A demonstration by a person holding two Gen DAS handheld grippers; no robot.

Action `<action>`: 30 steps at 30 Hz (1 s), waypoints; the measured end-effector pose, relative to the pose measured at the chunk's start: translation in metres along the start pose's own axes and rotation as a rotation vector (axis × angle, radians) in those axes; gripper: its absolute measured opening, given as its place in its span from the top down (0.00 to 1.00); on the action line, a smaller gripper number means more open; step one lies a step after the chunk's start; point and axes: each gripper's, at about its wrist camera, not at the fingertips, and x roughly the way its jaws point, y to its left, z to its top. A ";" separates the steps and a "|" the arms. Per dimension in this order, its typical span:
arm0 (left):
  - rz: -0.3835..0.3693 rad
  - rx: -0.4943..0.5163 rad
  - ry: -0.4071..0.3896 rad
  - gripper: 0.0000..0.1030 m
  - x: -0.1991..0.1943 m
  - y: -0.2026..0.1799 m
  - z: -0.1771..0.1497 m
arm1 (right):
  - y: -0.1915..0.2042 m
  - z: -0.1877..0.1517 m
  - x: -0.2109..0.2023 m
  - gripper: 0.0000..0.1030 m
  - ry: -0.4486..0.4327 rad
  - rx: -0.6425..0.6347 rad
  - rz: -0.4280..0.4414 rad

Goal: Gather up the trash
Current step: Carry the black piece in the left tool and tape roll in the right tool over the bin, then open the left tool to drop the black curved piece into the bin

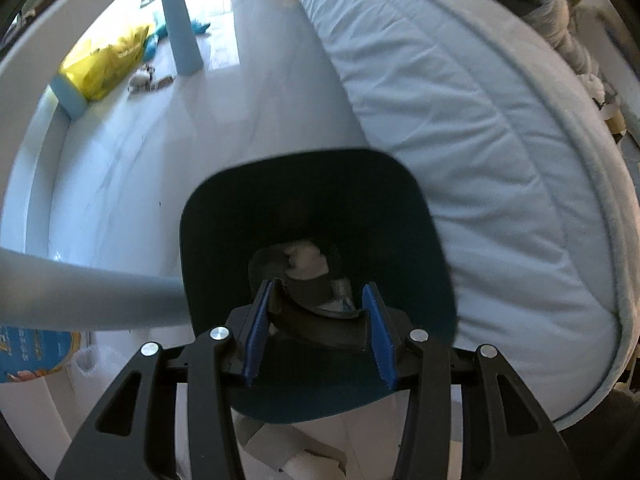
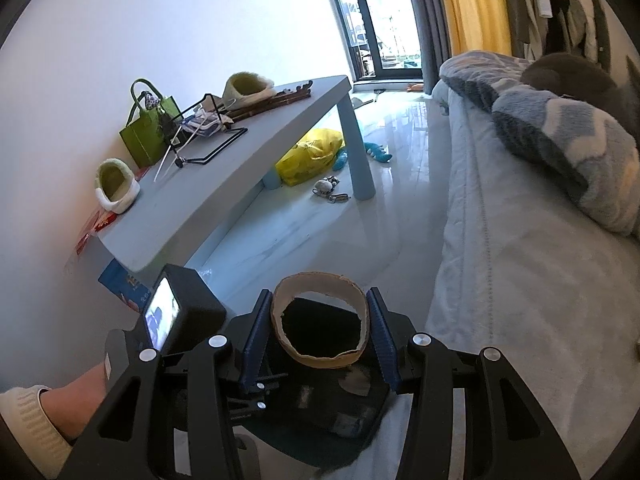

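Over on the left by the wall there's a low blue-grey table [image 2: 256, 148] carrying a fuzzy green slipper [image 2: 116, 190] near its closest end, then a green gift bag [image 2: 150, 130], a black wire stand [image 2: 216, 132] and a second slipper [image 2: 248, 86] further back. Under the table on the shiny floor [image 2: 320, 248] sits a yellow plastic bag [image 2: 310, 156], with a teal toy [image 2: 376, 152] just beside it and some small bits of clutter [image 2: 330, 190] by the table leg [image 2: 358, 152]. A hand [image 2: 84, 400] in a cream sleeve holds the left gripper [image 1: 318, 326], which points down into a dark teal bin [image 1: 320, 216]; its blue fingers [image 1: 256, 336] are clenched on a curved black piece [image 1: 320, 320] that looks like the bin's rim or handle, and there's crumpled whitish trash [image 1: 306, 258] lying at the bottom of the bin. In the middle, the right gripper [image 2: 320, 332] has its fingers [image 2: 382, 336] grasping a torn cardboard ring [image 2: 320, 320] from both sides, held right above the bin's dark opening, so that's where the trash piece is at this point. To the right, the bed [image 2: 520, 280] runs along the floor, with a grey patterned blanket [image 2: 560, 132] bunched on top, and yellow curtains [image 2: 476, 8] hang beside the glass door [image 2: 380, 20] at the far end.
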 end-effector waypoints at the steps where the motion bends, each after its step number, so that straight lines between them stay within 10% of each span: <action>1: -0.003 -0.006 0.015 0.53 0.003 0.003 -0.002 | 0.002 0.000 0.004 0.53 0.006 -0.001 -0.001; 15: -0.028 -0.041 0.064 0.41 0.005 0.031 -0.015 | 0.008 -0.006 0.057 0.53 0.118 0.020 -0.021; 30: -0.059 -0.046 -0.139 0.41 -0.053 0.038 -0.004 | 0.006 -0.024 0.106 0.53 0.232 0.021 -0.073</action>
